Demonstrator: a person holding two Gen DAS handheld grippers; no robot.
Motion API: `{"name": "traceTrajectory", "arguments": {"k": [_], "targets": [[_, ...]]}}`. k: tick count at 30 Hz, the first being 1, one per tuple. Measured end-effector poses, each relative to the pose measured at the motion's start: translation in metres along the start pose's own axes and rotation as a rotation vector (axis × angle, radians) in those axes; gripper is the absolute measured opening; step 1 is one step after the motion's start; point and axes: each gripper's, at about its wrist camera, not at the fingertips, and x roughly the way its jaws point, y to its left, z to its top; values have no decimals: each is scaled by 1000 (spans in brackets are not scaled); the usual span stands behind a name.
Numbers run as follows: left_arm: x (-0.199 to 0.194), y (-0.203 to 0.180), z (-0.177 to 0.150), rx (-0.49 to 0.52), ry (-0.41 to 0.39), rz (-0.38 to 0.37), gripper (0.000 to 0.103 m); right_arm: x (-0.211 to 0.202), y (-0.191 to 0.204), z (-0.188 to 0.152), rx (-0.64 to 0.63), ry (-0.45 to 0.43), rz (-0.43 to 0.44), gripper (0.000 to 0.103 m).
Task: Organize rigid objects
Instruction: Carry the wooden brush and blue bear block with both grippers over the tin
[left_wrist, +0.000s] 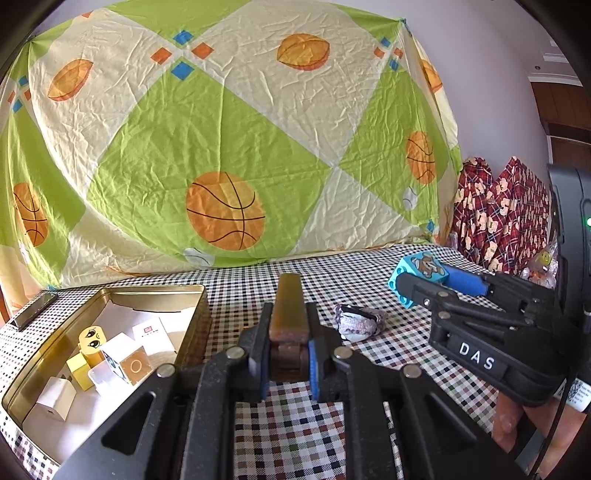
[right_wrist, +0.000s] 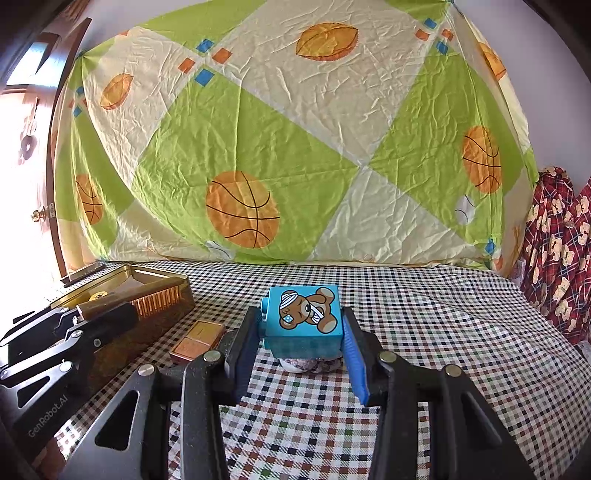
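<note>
A gold metal tin (left_wrist: 110, 295) sits open at the left of a table covered in a checkered cloth (left_wrist: 280, 435). Inside it lie a yellow block with a cartoon face (left_wrist: 91, 341), a white cube printed with a gold ring (left_wrist: 127, 360), a plain yellow block (left_wrist: 82, 371), and several white blocks, one of them carrying small red print too fine to read. A dark flat object (left_wrist: 33, 309), possibly a phone, rests just beyond the tin's far left corner.

Just right of the tin, the left gripper (left_wrist: 288, 354) is clenched on a brown wooden comb (left_wrist: 290, 310), which juts forward from between its blue-padded fingers (left_wrist: 314, 365); from the right wrist, the comb's teeth hang above the tin's near end. That gripper's body reads "GenRobot.AI". A two-panel copper-coloured case (right_wrist: 197, 341) lies on the cloth beside the tin.

Further right, a small patterned purple-and-white object (left_wrist: 358, 321) rests on the cloth. Above it, the right gripper (right_wrist: 301, 332), labelled "DAS", grasps one turquoise toy block printed with a bandaged teddy bear (right_wrist: 303, 314), held clear of the table. A sheet with basketball prints (left_wrist: 229, 147) hangs behind, and red plaid teddy-bear fabric (left_wrist: 502, 210) stands at the far right.
</note>
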Motion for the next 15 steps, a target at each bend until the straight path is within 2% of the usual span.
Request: {"name": "traceTrajectory", "arguments": {"k": [15], "targets": [[-15, 16, -3, -22, -23, 17, 13, 3, 27, -2, -24, 8, 49, 45]]}}
